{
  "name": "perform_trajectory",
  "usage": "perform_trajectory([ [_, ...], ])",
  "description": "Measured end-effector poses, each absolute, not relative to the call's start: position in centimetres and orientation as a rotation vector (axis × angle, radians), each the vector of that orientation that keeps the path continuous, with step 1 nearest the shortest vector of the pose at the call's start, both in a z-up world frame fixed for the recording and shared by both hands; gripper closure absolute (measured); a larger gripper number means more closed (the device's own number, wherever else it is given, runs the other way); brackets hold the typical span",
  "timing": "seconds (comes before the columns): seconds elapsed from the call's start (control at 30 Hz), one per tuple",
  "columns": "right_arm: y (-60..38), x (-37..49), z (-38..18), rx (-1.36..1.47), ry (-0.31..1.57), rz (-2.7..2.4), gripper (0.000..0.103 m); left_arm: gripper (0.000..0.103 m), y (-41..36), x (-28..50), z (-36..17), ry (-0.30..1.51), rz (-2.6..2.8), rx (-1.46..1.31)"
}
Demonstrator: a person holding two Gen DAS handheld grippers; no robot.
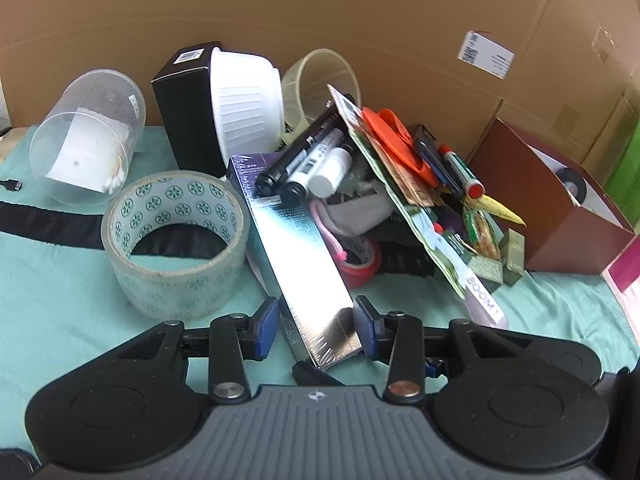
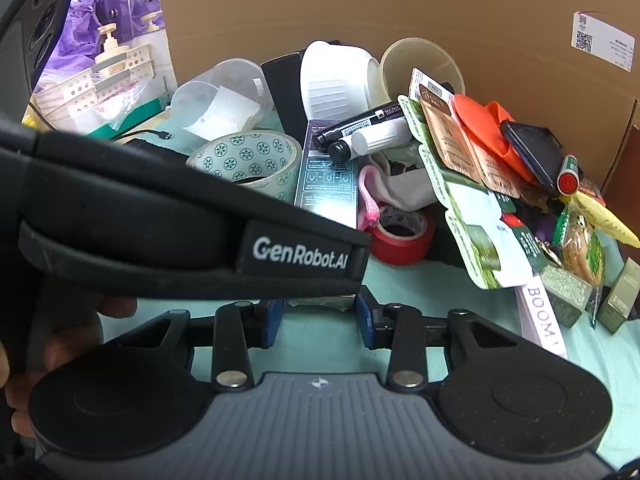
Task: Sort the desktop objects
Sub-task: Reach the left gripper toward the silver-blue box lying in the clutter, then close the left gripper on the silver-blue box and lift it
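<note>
A long silver box (image 1: 296, 248) lies on the green cloth (image 1: 60, 312), its far end under two black markers (image 1: 304, 156). My left gripper (image 1: 316, 330) straddles its near end: the right pad (image 1: 364, 332) lies against one side and the left pad (image 1: 269, 328) sits at the other. In the right wrist view the same box (image 2: 326, 176) ends right at the tips of my right gripper (image 2: 320, 322), with cloth showing between the pads. Whether those pads press on it I cannot tell. The left gripper's black strap (image 2: 160, 220) and a hand (image 2: 72, 340) cover the left of that view.
A patterned tape roll (image 1: 176, 240), a clear jar (image 1: 84, 136), a black box (image 1: 184, 116) and a white bowl (image 1: 244, 100) crowd the left. Red tape (image 1: 360, 260), packets under an orange tool (image 1: 396, 140) and a brown box (image 1: 552, 200) fill the right. A cardboard wall (image 1: 320, 12) closes the back.
</note>
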State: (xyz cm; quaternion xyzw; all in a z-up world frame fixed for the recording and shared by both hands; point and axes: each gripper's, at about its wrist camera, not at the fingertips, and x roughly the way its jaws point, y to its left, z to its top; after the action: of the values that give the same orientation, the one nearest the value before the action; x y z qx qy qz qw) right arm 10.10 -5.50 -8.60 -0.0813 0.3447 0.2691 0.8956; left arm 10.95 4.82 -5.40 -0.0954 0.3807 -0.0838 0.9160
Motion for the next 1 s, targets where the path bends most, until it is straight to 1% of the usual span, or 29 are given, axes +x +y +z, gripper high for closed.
perform_trajectory([
  [0.27,-7.8,6.8,-8.4,-0.184,0.733,0.566,0.065,0.06,3.5,7.6,-5.7,0.82,-0.24,-0.198],
  [0.33,-8.6,5.7,-8.3,-0.185,0.74,0.569,0.065,0.061,3.1,6.7,-5.7,0.829,-0.254,-0.192],
  [0.43,-9.8,3.8,-8.1,-0.199,0.747,0.583,0.065,0.061,2.9,5.8,-5.5,0.811,-0.237,-0.19],
  [0.47,-10.1,3.3,-8.1,-0.202,0.752,0.59,0.065,0.057,2.8,5.8,-5.4,0.806,-0.224,-0.195],
  [0.5,-10.3,3.0,-8.1,-0.203,0.757,0.593,0.065,0.05,2.8,6.0,-5.4,0.806,-0.209,-0.197],
  [0.53,-10.4,2.8,-8.0,-0.204,0.755,0.592,0.063,0.047,2.7,6.3,-5.4,0.814,-0.191,-0.194],
  [0.57,-10.5,2.7,-7.8,-0.201,0.744,0.592,0.055,0.044,2.4,6.6,-5.5,0.827,-0.174,-0.186],
  [0.63,-10.3,2.8,-7.6,-0.188,0.716,0.58,0.046,0.037,2.2,7.1,-5.9,0.851,-0.151,-0.175],
  [0.67,-10.2,3.0,-7.4,-0.183,0.704,0.574,0.046,0.029,2.3,7.2,-6.2,0.849,-0.144,-0.182],
  [0.7,-10.0,3.1,-7.4,-0.182,0.695,0.576,0.046,0.024,2.4,7.3,-6.4,0.85,-0.136,-0.19],
  [0.8,-9.5,3.8,-7.6,-0.193,0.701,0.572,0.046,0.021,2.7,7.5,-6.8,0.85,-0.137,-0.206],
  [1.0,-9.3,5.0,-8.7,-0.178,0.734,0.578,0.046,0.017,1.6,7.4,-7.2,0.815,-0.173,-0.098],
])
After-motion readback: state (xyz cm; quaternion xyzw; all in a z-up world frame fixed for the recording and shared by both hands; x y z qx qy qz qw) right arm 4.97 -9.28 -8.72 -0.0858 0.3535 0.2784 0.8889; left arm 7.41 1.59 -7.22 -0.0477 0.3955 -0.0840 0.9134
